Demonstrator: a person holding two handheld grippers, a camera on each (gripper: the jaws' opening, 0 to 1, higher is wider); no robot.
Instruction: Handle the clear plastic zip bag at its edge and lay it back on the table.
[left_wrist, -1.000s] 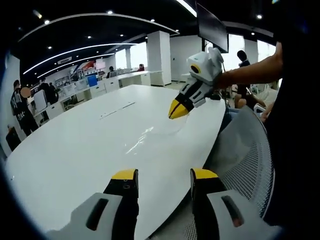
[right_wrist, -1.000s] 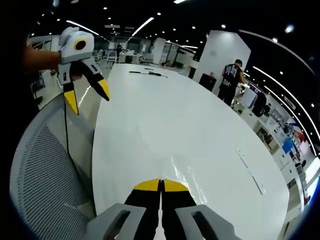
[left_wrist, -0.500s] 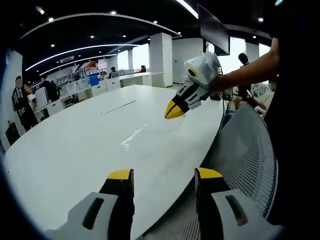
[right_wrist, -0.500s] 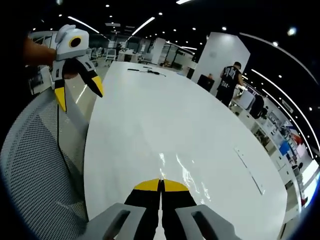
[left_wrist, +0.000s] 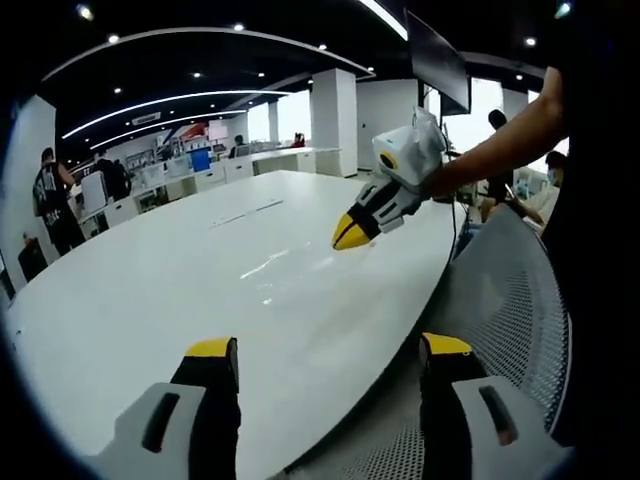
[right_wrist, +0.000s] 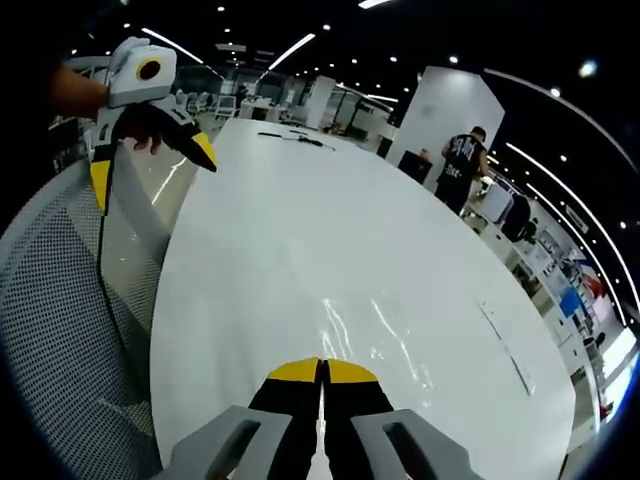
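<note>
The clear plastic zip bag (right_wrist: 345, 330) shows as faint glints on the white table (right_wrist: 300, 240), just beyond my right gripper's (right_wrist: 322, 372) yellow tips. That gripper is shut, with the bag's near edge apparently pinched between the tips. In the left gripper view the right gripper (left_wrist: 350, 234) hovers low over the table's right side, and the bag (left_wrist: 268, 268) trails from it as thin streaks of shine. My left gripper (left_wrist: 330, 348) stands wide open over the table's near edge, holding nothing. In the right gripper view the left gripper (right_wrist: 150, 168) sits at the top left, beside the table.
A grey mesh chair back (left_wrist: 505, 300) stands against the table's edge, between the two grippers. A cable (right_wrist: 290, 141) lies at the table's far end. A person (right_wrist: 462, 165) stands past the table, near desks and a pillar.
My left gripper's jaws have spread wider apart and it has drawn back from the table. The right gripper stays shut and has shifted slightly over the table.
</note>
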